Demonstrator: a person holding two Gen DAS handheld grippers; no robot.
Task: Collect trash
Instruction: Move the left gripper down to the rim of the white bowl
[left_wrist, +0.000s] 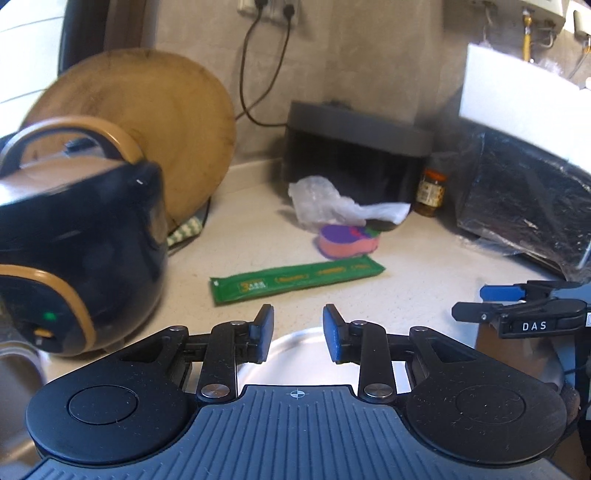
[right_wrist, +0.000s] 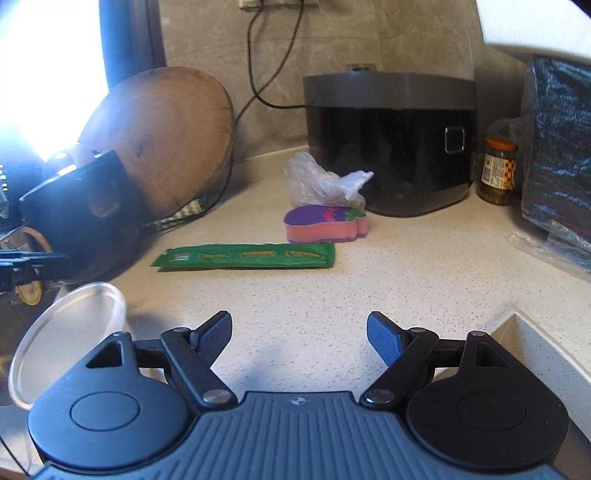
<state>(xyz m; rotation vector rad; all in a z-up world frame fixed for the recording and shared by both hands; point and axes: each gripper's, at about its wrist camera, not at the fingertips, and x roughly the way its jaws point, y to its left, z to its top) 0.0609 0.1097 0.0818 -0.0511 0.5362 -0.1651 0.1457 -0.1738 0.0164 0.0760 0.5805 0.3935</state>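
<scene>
While both hands hover low over a speckled bench (right_wrist: 388, 280), the trash lies ahead, untouched. A long green wrapper (right_wrist: 245, 255) lies flat on the bench; just behind it is a pink and purple sponge (right_wrist: 325, 224), and behind that a crumpled clear plastic bag (right_wrist: 321, 181) rests against a black cooker (right_wrist: 391, 144). The left tool (left_wrist: 298, 332) is partly open and holds nothing. The right tool (right_wrist: 299, 338) is spread wide, also empty. A clear round lid (right_wrist: 70, 332) sits nearer than the wrapper, to its left, close under the left tool. The thin wrapper could slide away rather than lift if the tool closes on it flat. A careless sweep might knock the lid or grab the sponge, which may not be trash.
</scene>
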